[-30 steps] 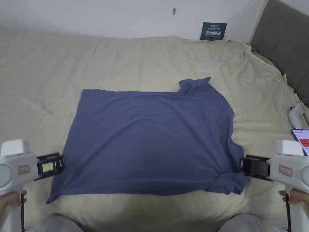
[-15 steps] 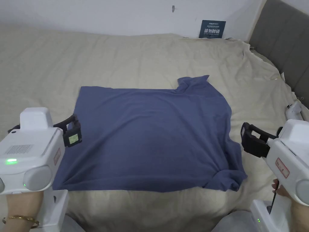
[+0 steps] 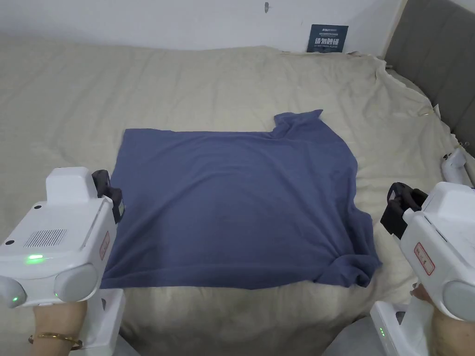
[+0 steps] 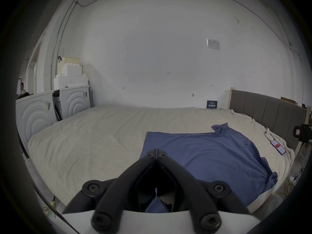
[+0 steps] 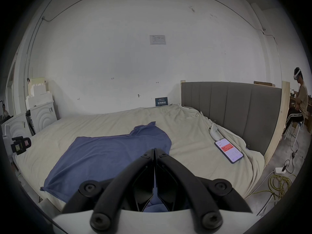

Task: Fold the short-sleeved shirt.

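Beige bed (image 3: 208, 92) — one blue shirt (image 3: 236, 208) spread flat; left gripper (image 4: 156, 153) and right gripper (image 5: 154, 152) — jaws pressed together, empty; wall sign (image 3: 327, 44) writing illegible.

One blue shirt (image 3: 236, 208) lies on one bed (image 3: 185, 92). Two grippers are raised, the left gripper (image 3: 109, 197) and the right gripper (image 3: 399, 211), one at each side of the shirt. One phone (image 5: 228, 150) and one white controller (image 5: 214, 133) lie on the bed. One dark sign (image 3: 327, 44) leans at the wall. Two white cabinets (image 4: 50, 107) stand beside the bed. One person (image 5: 298, 101) sits beyond the headboard (image 5: 231, 112).
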